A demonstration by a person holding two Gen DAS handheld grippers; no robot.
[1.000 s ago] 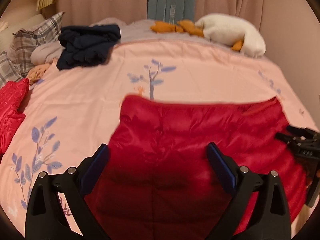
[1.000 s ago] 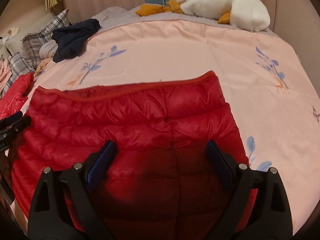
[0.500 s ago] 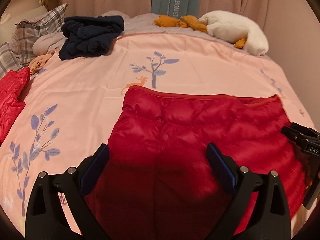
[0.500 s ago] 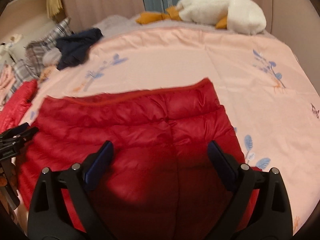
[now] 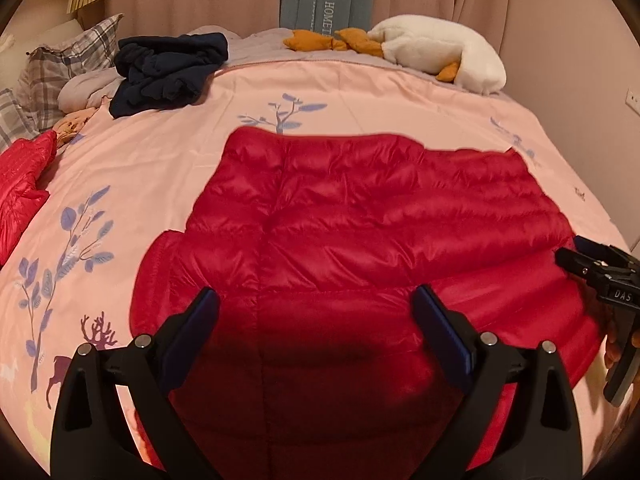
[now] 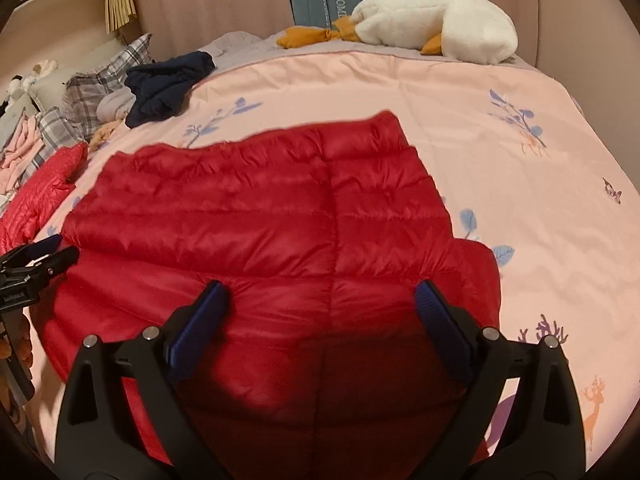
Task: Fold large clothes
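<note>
Lying flat near the pink duvet's [image 5: 168,160] front edge, the red quilted down jacket [image 5: 360,232] sits beneath the left gripper [image 5: 316,332] and right gripper [image 6: 320,324], both spread wide, grasping nothing.

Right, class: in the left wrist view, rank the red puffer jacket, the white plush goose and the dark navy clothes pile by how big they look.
1. Red puffer jacket, by far the largest, though it lies nearest the camera.
2 and 3. White plush goose and dark navy clothes pile look alike in size, both far back; no ranking.
</note>
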